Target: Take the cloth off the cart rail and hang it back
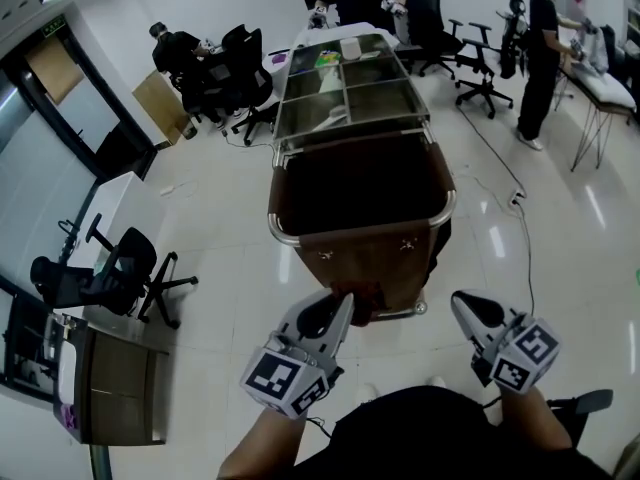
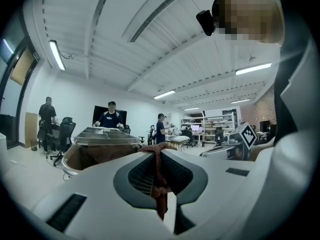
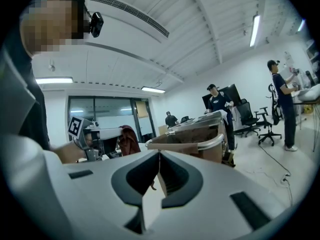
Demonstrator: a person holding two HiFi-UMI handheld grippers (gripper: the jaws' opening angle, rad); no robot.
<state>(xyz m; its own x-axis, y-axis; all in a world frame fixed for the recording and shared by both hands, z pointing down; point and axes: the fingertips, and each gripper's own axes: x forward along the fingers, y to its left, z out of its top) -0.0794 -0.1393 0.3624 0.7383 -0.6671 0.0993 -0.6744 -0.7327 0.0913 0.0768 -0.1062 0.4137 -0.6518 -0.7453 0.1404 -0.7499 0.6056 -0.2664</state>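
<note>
The cloth (image 2: pixel 158 170) is a dark red-brown rag, and my left gripper (image 2: pixel 159 153) is shut on a bunched fold of it. In the head view the left gripper (image 1: pixel 344 302) holds the cloth (image 1: pixel 363 306) just below the near end of the cart, under its chrome rail (image 1: pixel 286 236). From the right gripper view the cloth (image 3: pixel 129 140) hangs off the left gripper (image 3: pixel 95 134), apart from the cart rail (image 3: pixel 210 144). My right gripper (image 3: pixel 159 155) is shut with nothing in it. It hovers to the right of the cart's near end (image 1: pixel 462 304).
The cart carries a brown bag (image 1: pixel 360 183) and steel trays (image 1: pixel 350 93) further along. A person (image 1: pixel 540 48) stands at a table at the far right. A cable (image 1: pixel 520 223) runs across the floor beside the cart. Office chairs (image 1: pixel 125 268) and a cabinet (image 1: pixel 115 383) stand to the left.
</note>
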